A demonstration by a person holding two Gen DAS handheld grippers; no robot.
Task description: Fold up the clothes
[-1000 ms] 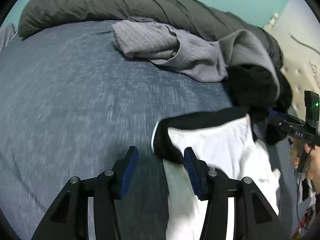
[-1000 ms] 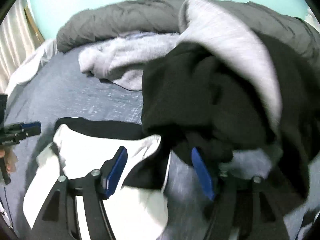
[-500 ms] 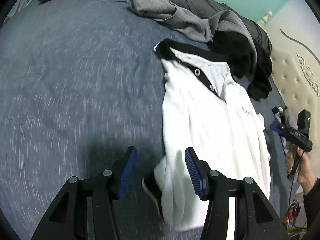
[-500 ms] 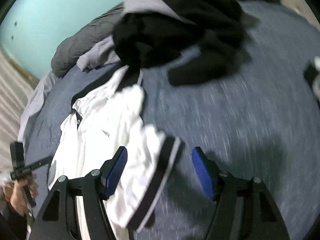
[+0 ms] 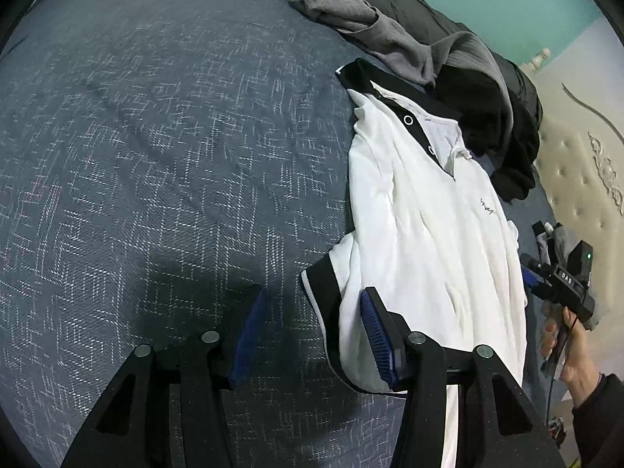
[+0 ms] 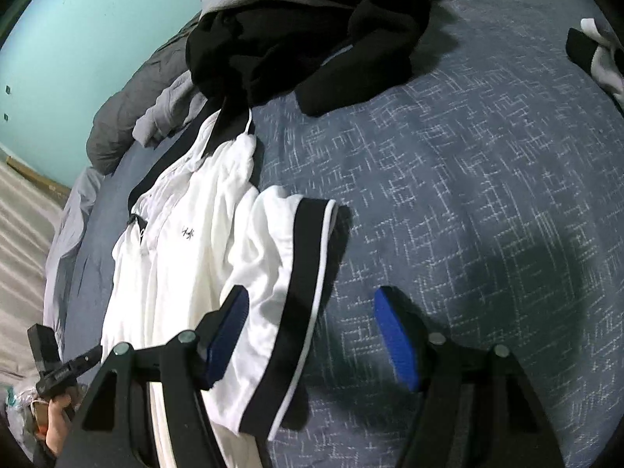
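the white shirt (image 5: 421, 210) lay flat on the blue bed cover (image 5: 156, 156), long way running from its black collar far off down toward the two grippers. each gripper was at one short sleeve. the left gripper (image 5: 310, 333) had the shirt's black-edged sleeve (image 5: 323, 292) between its blue pads (image 5: 376, 335); its jaws had just been closing, but they were still apart and not yet squeezing the cloth. the right gripper (image 6: 312, 335) was spread wide too. the other sleeve (image 6: 296, 273) with its black band sat between its pads, closer to the left pad (image 6: 228, 331), with bare bed cover by the other one. so each hand was nearest its own sleeve, and the next grab looked like a sleeve pinch on both sides.

a black top (image 6: 312, 39) and a grey top (image 5: 370, 31) lay heaped past the collar, the black one lying over the collar end. a dark quilt (image 6: 117, 124) sat bunched at the far edge. there were no boxes or baskets to see.
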